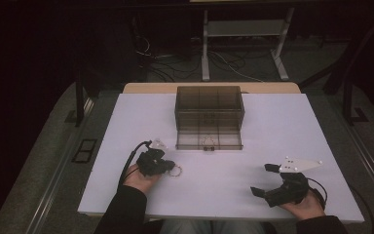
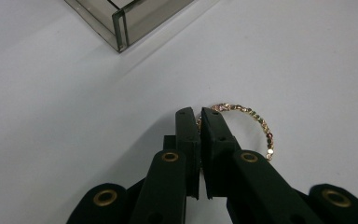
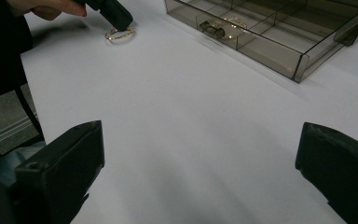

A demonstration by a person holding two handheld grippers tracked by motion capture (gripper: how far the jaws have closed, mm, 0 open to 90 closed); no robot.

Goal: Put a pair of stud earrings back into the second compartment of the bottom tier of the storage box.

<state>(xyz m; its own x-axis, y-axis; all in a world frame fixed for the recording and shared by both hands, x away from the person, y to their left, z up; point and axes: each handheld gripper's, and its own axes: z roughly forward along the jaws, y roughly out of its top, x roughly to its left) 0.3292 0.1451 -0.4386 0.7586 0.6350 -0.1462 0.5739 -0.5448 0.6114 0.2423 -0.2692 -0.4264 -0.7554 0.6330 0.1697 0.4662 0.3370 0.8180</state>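
High view: left gripper (image 1: 168,166) at lower left of the tabletop (image 1: 126,126), jaws pinched on the bracelet (image 1: 177,171); right gripper (image 1: 265,180) at lower right, jaws wide, empty; box (image 1: 209,105) at upper centre, drawer (image 1: 209,140) pulled out.
Left gripper view: jaws nearly together, clamping the bracelet's near edge at frame centre; the ring's other side lies on the tabletop.
Right gripper view: adds a second bracelet (image 3: 230,23) in the drawer, at top.
Risk: the thin chain could slip out on lifting, since the grip is slight.
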